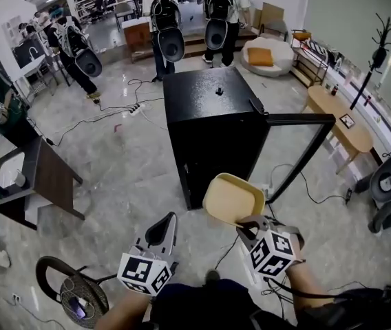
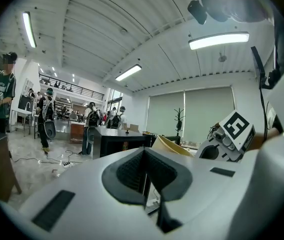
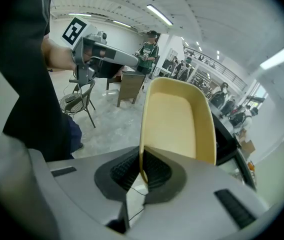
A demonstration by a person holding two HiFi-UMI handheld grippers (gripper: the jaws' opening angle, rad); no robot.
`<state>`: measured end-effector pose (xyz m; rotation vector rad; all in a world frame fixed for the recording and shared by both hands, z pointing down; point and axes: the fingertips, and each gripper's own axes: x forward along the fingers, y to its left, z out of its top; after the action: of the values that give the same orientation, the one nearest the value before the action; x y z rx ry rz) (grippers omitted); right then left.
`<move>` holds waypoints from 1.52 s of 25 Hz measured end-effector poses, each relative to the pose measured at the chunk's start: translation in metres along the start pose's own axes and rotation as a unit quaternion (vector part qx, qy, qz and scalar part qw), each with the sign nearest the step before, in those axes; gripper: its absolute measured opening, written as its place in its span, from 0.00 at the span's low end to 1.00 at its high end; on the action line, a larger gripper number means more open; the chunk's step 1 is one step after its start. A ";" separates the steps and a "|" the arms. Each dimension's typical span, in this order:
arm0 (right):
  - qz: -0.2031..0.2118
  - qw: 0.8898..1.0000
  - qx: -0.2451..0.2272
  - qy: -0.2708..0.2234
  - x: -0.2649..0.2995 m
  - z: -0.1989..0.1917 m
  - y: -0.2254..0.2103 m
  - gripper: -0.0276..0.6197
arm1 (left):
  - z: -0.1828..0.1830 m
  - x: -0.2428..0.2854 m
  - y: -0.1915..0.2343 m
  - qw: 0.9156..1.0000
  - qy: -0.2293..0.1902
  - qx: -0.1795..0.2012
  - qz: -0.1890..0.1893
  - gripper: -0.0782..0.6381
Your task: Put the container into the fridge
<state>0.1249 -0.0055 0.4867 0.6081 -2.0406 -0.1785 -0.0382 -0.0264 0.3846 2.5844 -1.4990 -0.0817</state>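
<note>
Two grippers, lower frame — your right gripper (image 1: 247, 224) pinched the yellow container (image 1: 231, 198) by its rim; your left gripper (image 1: 168, 221) sat closed, empty.

There is one yellow container (image 1: 232, 198) and one black fridge (image 1: 213, 126). I count two grippers, a left gripper (image 1: 164, 229) and a right gripper (image 1: 247, 224). One coat stand (image 1: 378, 53) and one white beanbag (image 1: 278, 50).

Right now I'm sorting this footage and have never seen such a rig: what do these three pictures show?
No robot here: a person holds a gripper in each hand. The head view comes from a camera on their head, looking down; the other two cameras ride on the grippers and look along their jaws. The right gripper is shut on the rim of a yellow container. The left gripper is shut and empty. Ahead stands a black fridge, its door swung open, on a floor crossed by cables.
</note>
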 end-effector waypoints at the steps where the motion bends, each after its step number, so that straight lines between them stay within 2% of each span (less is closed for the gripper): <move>1: 0.001 1.000 -0.004 -0.003 0.000 -0.002 -0.003 0.07 | -0.002 0.003 -0.002 1.000 -0.001 0.001 0.003 0.12; 11: 0.007 1.000 -0.014 -0.013 0.002 -0.012 -0.028 0.07 | -0.005 0.017 -0.006 1.000 0.007 0.002 0.023 0.12; 17: 0.009 1.000 -0.003 -0.006 0.010 -0.012 -0.038 0.07 | -0.006 0.027 -0.001 1.000 0.013 -0.004 0.015 0.12; 30: -0.007 1.000 -0.001 0.018 0.056 0.023 -0.085 0.07 | 0.009 0.069 0.060 1.000 0.000 0.004 -0.016 0.12; 38: -0.003 0.999 0.002 0.047 0.089 0.033 -0.101 0.07 | 0.011 0.091 0.095 0.999 -0.004 -0.008 -0.033 0.12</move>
<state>0.0957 -0.1402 0.5018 0.6148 -1.9486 -0.1471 -0.0755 -0.1526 0.3918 2.6245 -1.4100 -0.1113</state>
